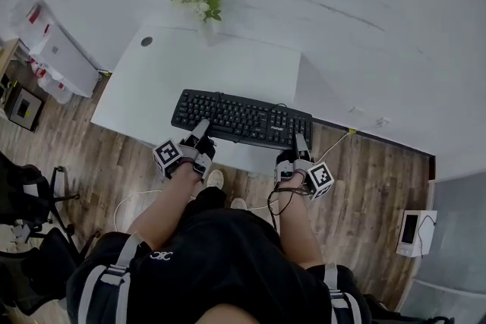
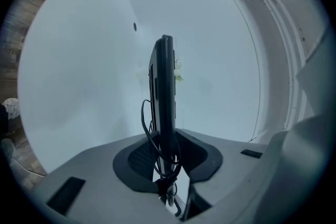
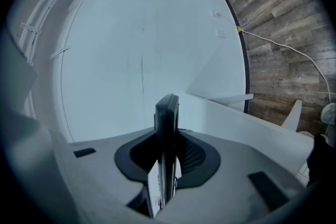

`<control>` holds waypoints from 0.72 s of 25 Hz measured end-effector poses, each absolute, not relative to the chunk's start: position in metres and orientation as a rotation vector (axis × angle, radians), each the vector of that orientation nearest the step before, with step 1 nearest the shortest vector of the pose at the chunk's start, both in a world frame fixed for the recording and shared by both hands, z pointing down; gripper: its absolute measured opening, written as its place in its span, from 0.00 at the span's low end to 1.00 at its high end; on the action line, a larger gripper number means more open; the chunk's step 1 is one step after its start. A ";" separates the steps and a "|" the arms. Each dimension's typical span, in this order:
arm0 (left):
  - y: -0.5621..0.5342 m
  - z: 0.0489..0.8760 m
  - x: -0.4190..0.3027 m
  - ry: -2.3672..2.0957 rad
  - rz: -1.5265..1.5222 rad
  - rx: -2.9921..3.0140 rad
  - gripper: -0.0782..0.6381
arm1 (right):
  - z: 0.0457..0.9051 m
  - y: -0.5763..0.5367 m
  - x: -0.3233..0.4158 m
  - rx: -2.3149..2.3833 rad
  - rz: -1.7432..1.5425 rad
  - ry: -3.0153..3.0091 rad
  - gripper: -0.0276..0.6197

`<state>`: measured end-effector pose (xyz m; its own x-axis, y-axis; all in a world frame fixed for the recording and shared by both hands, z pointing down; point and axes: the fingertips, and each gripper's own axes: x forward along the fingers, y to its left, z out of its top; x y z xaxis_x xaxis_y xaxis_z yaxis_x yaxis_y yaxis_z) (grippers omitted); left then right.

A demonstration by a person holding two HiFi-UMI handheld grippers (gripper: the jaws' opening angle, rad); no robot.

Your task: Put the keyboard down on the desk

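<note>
The black keyboard [image 1: 241, 118] sits mid-frame over the near edge of the white bench [image 1: 228, 61], with the jaws of the left gripper [image 1: 200, 133] and right gripper [image 1: 301, 143] pinching its near rim at either end, probably to keep it level

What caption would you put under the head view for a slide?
A person grips a black keyboard with the left gripper and right gripper at a white desk.

Desk [image 1: 228, 64] lies open beyond the keyboard [image 1: 241, 119]; only a plant [image 1: 199, 5] (far edge) intrudes.
</note>
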<state>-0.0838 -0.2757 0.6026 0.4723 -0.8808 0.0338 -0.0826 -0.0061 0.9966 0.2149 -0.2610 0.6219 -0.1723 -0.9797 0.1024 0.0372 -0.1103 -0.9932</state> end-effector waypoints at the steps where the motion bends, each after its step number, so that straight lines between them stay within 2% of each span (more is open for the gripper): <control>1: -0.285 0.604 -0.083 -0.890 -0.783 1.449 0.23 | 0.621 -0.269 0.214 -1.171 -1.430 1.236 0.15; 18: -0.386 0.660 -0.130 -0.905 -0.729 1.322 0.24 | 0.666 -0.360 0.169 -1.321 -1.534 1.181 0.15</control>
<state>-0.1300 -0.3857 0.6604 0.4821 -0.8656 0.1354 -0.0522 0.1259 0.9907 0.1689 -0.3596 0.6661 -0.1586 -0.9510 0.2656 -0.0134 -0.2669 -0.9636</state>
